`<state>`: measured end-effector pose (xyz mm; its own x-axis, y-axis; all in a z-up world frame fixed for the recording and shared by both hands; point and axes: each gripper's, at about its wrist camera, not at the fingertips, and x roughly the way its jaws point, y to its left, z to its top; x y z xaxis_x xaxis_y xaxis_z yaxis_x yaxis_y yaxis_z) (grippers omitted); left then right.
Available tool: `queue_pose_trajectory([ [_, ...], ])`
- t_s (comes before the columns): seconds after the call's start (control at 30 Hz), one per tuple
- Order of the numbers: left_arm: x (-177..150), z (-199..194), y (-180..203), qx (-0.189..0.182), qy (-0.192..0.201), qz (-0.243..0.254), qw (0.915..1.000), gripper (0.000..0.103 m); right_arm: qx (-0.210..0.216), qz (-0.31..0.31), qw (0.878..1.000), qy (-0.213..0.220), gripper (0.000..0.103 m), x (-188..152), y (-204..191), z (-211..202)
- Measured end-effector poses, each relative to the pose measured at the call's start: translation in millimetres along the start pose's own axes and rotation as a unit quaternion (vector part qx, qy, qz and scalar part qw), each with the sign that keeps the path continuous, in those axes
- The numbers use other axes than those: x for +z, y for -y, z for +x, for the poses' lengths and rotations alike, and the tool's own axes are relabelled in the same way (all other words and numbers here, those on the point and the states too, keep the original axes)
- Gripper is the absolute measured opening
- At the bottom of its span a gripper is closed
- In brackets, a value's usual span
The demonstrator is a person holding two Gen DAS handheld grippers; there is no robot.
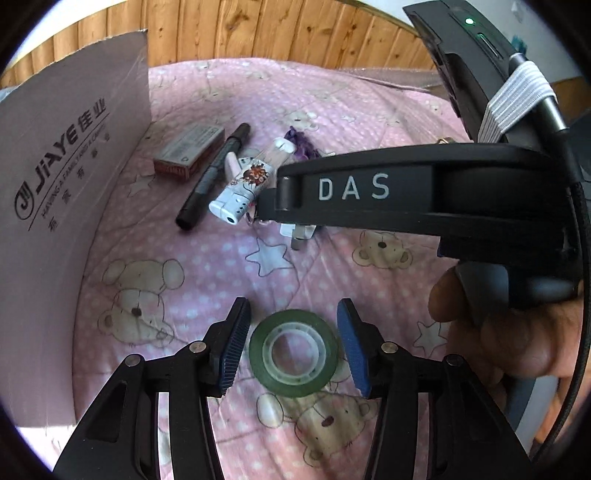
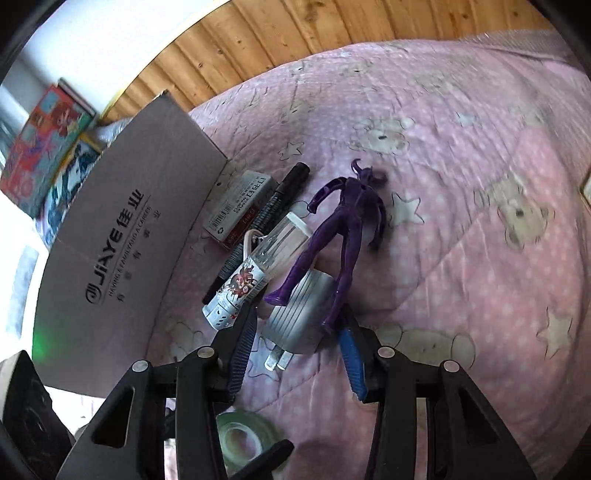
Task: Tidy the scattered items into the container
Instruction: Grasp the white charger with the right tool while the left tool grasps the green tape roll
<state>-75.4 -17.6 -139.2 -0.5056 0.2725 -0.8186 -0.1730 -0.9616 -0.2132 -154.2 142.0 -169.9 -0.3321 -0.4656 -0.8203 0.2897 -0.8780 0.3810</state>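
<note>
On the pink bear-print quilt, a green tape roll (image 1: 293,354) lies flat between the fingers of my left gripper (image 1: 293,341). The jaws are open and the pads stand just beside the roll. My right gripper (image 2: 297,347) is open around a white plug charger (image 2: 299,317), with a gap at the left pad. A purple toy figure (image 2: 343,229) lies with its legs over the charger, one foot beside the right pad. The cardboard box (image 1: 55,184) marked JIAYE stands on the left, also seen as the box (image 2: 122,240).
Beside the box lie a small red-and-white carton (image 2: 243,210), a black marker (image 2: 284,192) and a white tube with a cartoon print (image 2: 251,280). A hand (image 1: 498,332) holds the right gripper. A wooden headboard (image 1: 258,29) runs behind, with colourful books (image 2: 44,144) beyond the box.
</note>
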Motion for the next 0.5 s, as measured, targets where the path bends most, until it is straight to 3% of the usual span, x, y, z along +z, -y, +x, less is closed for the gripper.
queue_pose_trajectory([
  [0.07,-2.0,-0.2,-1.3,-0.002,0.005,0.005,1.0,0.044,0.001,-0.009,1.0,-0.006,0.033,0.6,1.4,-2.7],
  [0.23,-7.3,-5.7,-10.5,-0.029,0.004,-0.003,0.9996,0.044,-0.005,-0.013,1.0,-0.006,0.024,-5.9,16.6,-21.8],
  [0.37,-9.8,-7.3,-9.6,-0.041,0.004,0.01,0.9991,0.052,-0.016,-0.015,1.0,-0.008,0.024,-8.0,26.4,-27.5],
  [0.5,-15.3,-8.2,0.9,-0.02,0.012,0.044,0.9988,0.055,-0.025,-0.027,0.999,-0.009,0.025,-11.8,18.2,-11.5],
])
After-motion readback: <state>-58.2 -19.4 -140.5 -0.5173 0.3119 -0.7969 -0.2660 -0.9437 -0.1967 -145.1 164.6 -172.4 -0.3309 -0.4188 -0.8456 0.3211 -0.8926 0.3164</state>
